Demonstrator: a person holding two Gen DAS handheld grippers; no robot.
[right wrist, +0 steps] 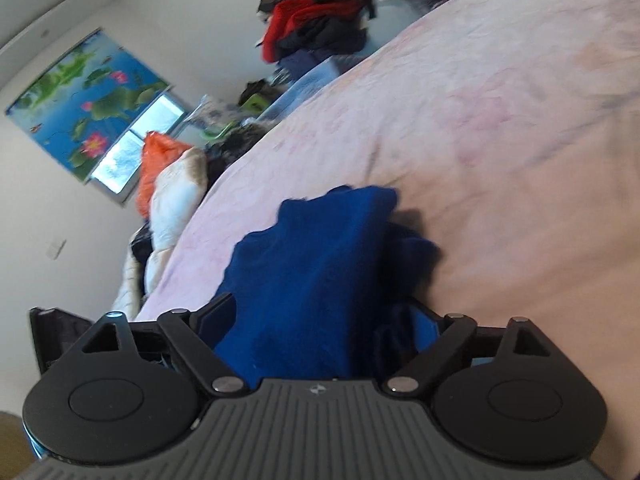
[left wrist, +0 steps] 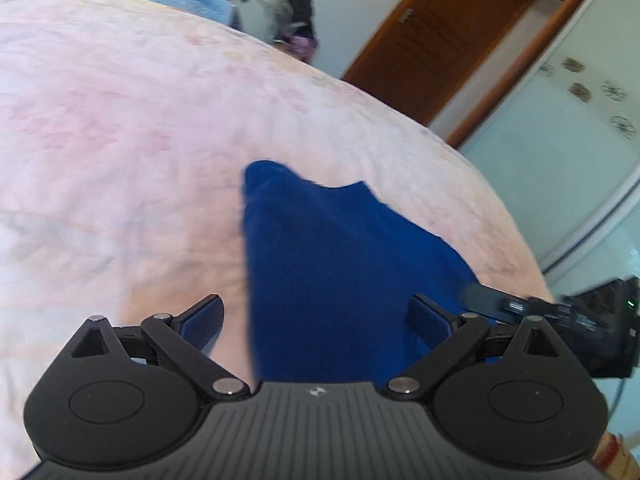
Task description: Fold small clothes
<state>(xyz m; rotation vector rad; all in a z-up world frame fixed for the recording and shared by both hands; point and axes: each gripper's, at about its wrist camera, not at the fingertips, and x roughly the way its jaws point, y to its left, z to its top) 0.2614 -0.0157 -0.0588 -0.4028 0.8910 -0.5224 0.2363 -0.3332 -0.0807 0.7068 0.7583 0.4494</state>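
Blue knit garment (left wrist: 340, 264) lies bunched on the pink bed (left wrist: 120, 120), not yet neatly folded. Left claw (left wrist: 316, 320) and right claw (right wrist: 324, 320) both gape wide over its near edge, gripping nothing; most folding apparently remains.

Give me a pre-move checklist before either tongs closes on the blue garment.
1. Left tongs open: ok, fingers spread wide.
2. Right tongs open: ok, fingers spread wide.
3. Blue garment between left fingers: ok, though its edge sits off-centre toward the right finger.
4. Garment between right fingers: ok, cloth fills the gap.
5. Garment flat on the pink bedspread: not ok, bunched and rumpled in the right wrist view.
6. Which layers would be pinched: cannot tell, both views are blurred.
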